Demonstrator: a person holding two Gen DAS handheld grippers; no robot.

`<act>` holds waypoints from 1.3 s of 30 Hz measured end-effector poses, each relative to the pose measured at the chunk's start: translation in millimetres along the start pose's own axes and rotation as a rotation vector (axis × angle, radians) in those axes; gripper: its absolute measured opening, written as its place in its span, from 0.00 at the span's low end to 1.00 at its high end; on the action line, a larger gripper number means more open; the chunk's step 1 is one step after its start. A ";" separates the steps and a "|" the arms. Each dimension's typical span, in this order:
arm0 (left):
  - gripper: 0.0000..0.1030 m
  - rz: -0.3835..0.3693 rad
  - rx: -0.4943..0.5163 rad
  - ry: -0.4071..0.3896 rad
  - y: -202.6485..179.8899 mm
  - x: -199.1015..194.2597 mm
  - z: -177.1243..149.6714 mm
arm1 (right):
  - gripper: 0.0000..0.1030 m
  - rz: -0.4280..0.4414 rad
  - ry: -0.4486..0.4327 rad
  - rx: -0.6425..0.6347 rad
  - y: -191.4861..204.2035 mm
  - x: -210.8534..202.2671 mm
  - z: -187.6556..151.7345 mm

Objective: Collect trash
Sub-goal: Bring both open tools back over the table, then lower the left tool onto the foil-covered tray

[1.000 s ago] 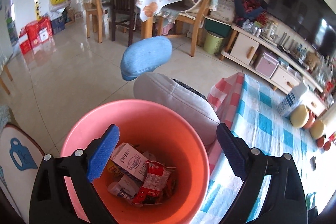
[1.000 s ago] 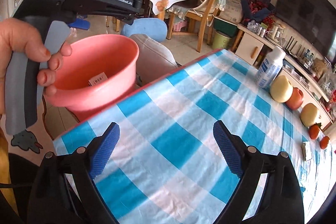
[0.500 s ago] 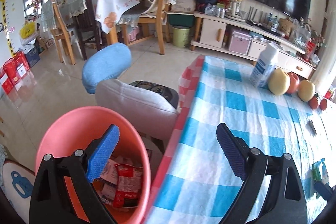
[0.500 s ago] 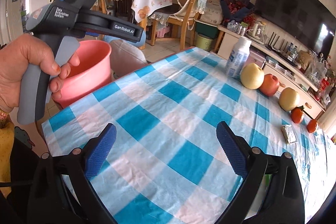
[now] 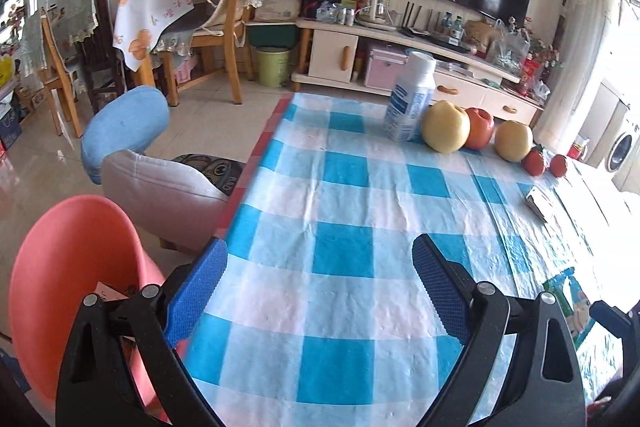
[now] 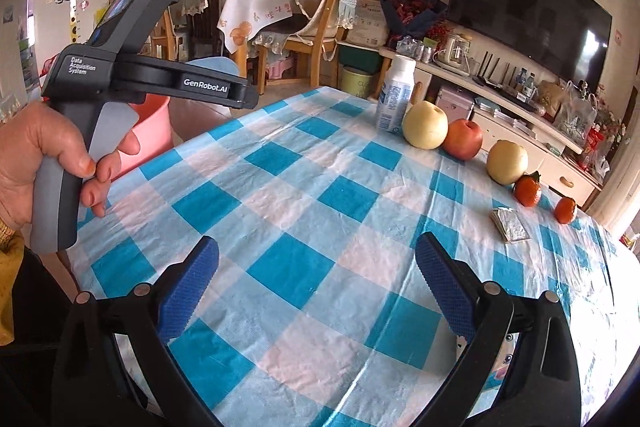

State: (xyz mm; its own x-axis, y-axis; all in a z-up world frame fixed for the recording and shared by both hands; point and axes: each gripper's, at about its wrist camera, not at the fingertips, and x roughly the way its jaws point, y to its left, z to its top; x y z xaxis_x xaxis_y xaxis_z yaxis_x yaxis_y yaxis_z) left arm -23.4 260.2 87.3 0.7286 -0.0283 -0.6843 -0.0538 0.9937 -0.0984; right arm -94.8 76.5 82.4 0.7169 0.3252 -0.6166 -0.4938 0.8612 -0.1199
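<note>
Over the crinkled checked tablecloth (image 6: 304,211), both ribbed-padded grippers, left gripper (image 5: 320,291) and right gripper (image 6: 318,287), gape empty; a flat, perhaps foil, packet (image 6: 511,225) lies ahead.

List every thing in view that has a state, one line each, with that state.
left gripper: open, nothing between its pads
right gripper: open, nothing between its pads
pink bin: upright beside the table, trash inside
white bottle: standing upright, cap on
silver wrapper: lying flat on the tablecloth
green packet: lying flat near the table's edge
television: screen dark
</note>
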 end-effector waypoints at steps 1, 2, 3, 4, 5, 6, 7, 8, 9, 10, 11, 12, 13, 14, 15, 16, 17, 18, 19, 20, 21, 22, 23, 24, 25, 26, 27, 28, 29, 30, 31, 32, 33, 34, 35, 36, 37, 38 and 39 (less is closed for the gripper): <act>0.90 -0.006 0.005 0.002 -4.1 0.5 -1.7 | 0.96 0.002 0.003 0.010 -4.7 -1.2 -2.6; 0.90 -0.015 0.007 0.006 -8.2 1.2 -3.5 | 0.96 0.002 0.006 0.021 -9.9 -2.7 -5.6; 0.90 -0.028 0.005 0.012 -11.8 2.0 -5.3 | 0.96 0.002 0.008 0.029 -14.1 -4.1 -8.3; 0.90 -0.039 0.001 0.018 -13.7 3.2 -6.9 | 0.96 0.003 0.010 0.035 -18.5 -5.7 -10.9; 0.90 -0.049 -0.005 0.025 -16.4 4.3 -9.1 | 0.96 0.003 0.012 0.039 -22.3 -7.4 -13.3; 0.90 -0.056 -0.012 0.034 -19.4 5.5 -11.5 | 0.96 0.004 0.013 0.044 -27.2 -9.8 -15.7; 0.90 -0.063 -0.018 0.042 -21.9 6.6 -13.8 | 0.96 0.009 0.015 0.047 -31.0 -11.8 -17.6; 0.90 -0.073 -0.024 0.049 -23.8 7.1 -16.2 | 0.96 0.014 0.018 0.048 -34.4 -13.7 -19.1; 0.90 -0.086 -0.029 0.056 -26.6 7.5 -18.6 | 0.96 0.017 0.020 0.047 -38.0 -16.3 -20.9; 0.90 -0.097 -0.032 0.060 -30.3 7.4 -21.3 | 0.96 0.015 0.017 0.043 -40.7 -19.0 -22.6; 0.90 -0.111 -0.033 0.065 -34.0 7.5 -23.5 | 0.96 0.012 0.013 0.041 -44.4 -22.4 -24.3; 0.90 -0.126 -0.034 0.070 -38.7 7.2 -26.5 | 0.96 0.011 0.010 0.042 -48.6 -25.6 -26.1; 0.90 -0.139 -0.034 0.074 -43.8 7.3 -28.2 | 0.96 0.011 0.012 0.047 -53.3 -28.2 -28.0; 0.90 -0.152 -0.034 0.078 -48.4 7.1 -30.3 | 0.96 0.011 0.016 0.053 -58.4 -30.5 -30.1; 0.90 -0.163 -0.033 0.084 -53.8 7.4 -32.6 | 0.96 0.007 0.018 0.062 -63.4 -32.1 -32.4; 0.90 -0.168 -0.029 0.090 -58.3 7.8 -34.6 | 0.96 0.000 0.020 0.075 -69.3 -34.0 -34.4; 0.90 -0.170 -0.021 0.096 -63.2 8.5 -36.6 | 0.96 -0.006 0.024 0.089 -75.0 -35.3 -36.2; 0.90 -0.167 -0.004 0.103 -70.6 9.5 -38.5 | 0.96 -0.012 0.034 0.108 -82.6 -36.4 -38.9; 0.90 -0.167 0.010 0.108 -76.2 9.7 -38.9 | 0.96 -0.022 0.040 0.124 -89.3 -37.8 -41.4; 0.90 -0.173 0.024 0.111 -82.9 9.9 -38.8 | 0.96 -0.038 0.041 0.141 -96.3 -39.8 -44.4; 0.90 -0.184 0.042 0.111 -91.7 10.0 -37.6 | 0.96 -0.055 0.039 0.162 -104.7 -42.4 -48.0; 0.90 -0.187 0.062 0.108 -98.9 9.6 -36.2 | 0.96 -0.063 0.041 0.178 -111.7 -43.9 -51.2; 0.90 -0.189 0.089 0.101 -108.9 9.2 -33.8 | 0.96 -0.068 0.049 0.196 -119.1 -44.6 -54.4; 0.90 -0.198 0.114 0.095 -119.2 9.3 -31.1 | 0.96 -0.072 0.059 0.220 -127.6 -45.1 -58.5; 0.90 -0.212 0.135 0.092 -128.7 9.8 -28.3 | 0.96 -0.077 0.066 0.246 -136.1 -45.5 -62.8; 0.90 -0.224 0.155 0.091 -137.1 10.7 -26.1 | 0.96 -0.080 0.075 0.268 -143.7 -45.6 -66.9; 0.90 -0.236 0.187 0.091 -149.5 14.6 -22.6 | 0.96 -0.085 0.088 0.295 -151.6 -44.8 -71.7; 0.90 -0.244 0.212 0.093 -159.8 18.2 -19.7 | 0.96 -0.092 0.097 0.313 -157.3 -44.1 -75.0; 0.90 -0.257 0.239 0.098 -170.3 23.5 -16.2 | 0.96 -0.095 0.103 0.331 -162.5 -43.7 -78.1; 0.90 -0.279 0.272 0.106 -184.0 30.8 -12.1 | 0.96 -0.085 0.107 0.349 -167.8 -43.6 -81.0; 0.90 -0.294 0.302 0.110 -196.9 38.4 -8.6 | 0.96 -0.072 0.112 0.365 -172.2 -43.3 -83.3; 0.90 -0.305 0.335 0.114 -209.2 45.5 -6.0 | 0.96 -0.064 0.116 0.376 -174.9 -43.1 -84.5; 0.90 -0.314 0.376 0.120 -223.4 53.1 -4.0 | 0.96 -0.053 0.117 0.387 -177.4 -43.2 -85.6; 0.90 -0.323 0.410 0.123 -234.9 59.0 -2.9 | 0.96 -0.039 0.118 0.392 -178.7 -43.4 -86.0; 0.90 -0.337 0.446 0.124 -247.6 65.4 -2.0 | 0.96 -0.026 0.119 0.393 -178.4 -43.0 -85.8; 0.90 -0.348 0.479 0.125 -259.5 71.5 -0.7 | 0.96 -0.009 0.119 0.392 -178.4 -42.9 -85.7; 0.90 -0.358 0.518 0.125 -273.2 79.2 0.5 | 0.96 0.003 0.123 0.390 -177.0 -41.8 -84.6; 0.90 -0.364 0.548 0.127 -284.2 85.4 1.4 | 0.96 0.014 0.128 0.385 -176.0 -41.2 -83.8; 0.90 -0.368 0.575 0.130 -293.9 92.0 2.3 | 0.96 0.024 0.129 0.381 -175.1 -41.0 -83.1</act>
State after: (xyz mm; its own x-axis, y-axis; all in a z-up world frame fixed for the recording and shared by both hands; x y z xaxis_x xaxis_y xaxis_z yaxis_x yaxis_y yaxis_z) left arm 61.0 -34.2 54.9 0.5407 -0.3517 -0.7642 0.5774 0.8158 0.0331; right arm -78.6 -120.1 64.0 0.6279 0.3160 -0.7112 -0.2742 0.9451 0.1778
